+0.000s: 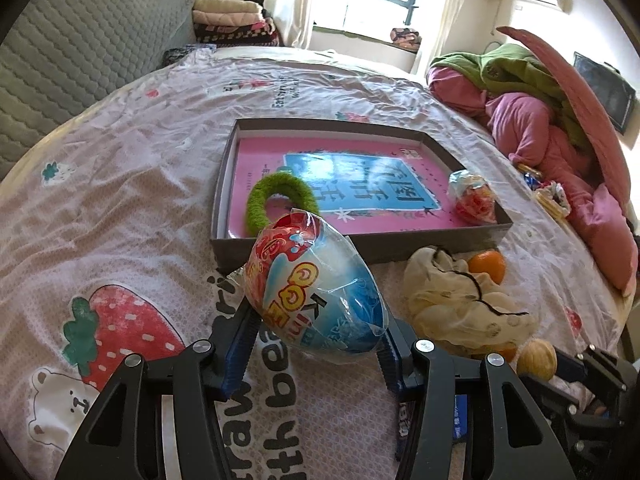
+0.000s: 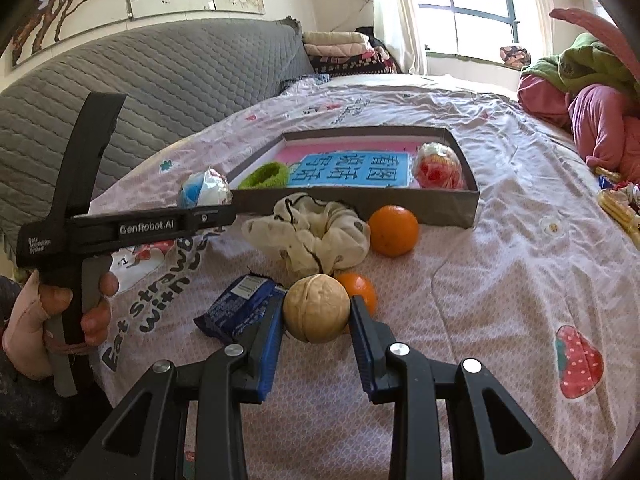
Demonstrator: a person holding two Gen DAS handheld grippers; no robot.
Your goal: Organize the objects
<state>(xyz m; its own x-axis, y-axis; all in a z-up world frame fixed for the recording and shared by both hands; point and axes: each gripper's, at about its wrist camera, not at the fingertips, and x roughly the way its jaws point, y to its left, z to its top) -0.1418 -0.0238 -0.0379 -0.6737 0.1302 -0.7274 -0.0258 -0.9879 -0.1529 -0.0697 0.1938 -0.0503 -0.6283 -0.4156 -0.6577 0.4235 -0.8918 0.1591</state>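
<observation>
The left gripper [image 1: 316, 332] is clenched on a blue-and-red egg-shaped toy in clear plastic wrap [image 1: 316, 284], lifted just short of the near wall of the shallow grey cardboard box [image 1: 400, 246]. The right gripper [image 2: 316, 320] grasps a tan walnut [image 2: 316, 307] low over the bedsheet. To place the egg well, carry it over that wall first — then set it right of the fuzzy green ring [image 1: 280, 200], where the pink floor lies open.

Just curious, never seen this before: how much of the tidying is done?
Done: a green ring and a wrapped snack lie in the box. In hand: the left gripper holds a packaged egg, the right a walnut. Left on the bed: two oranges, a cloth, a blue packet.
</observation>
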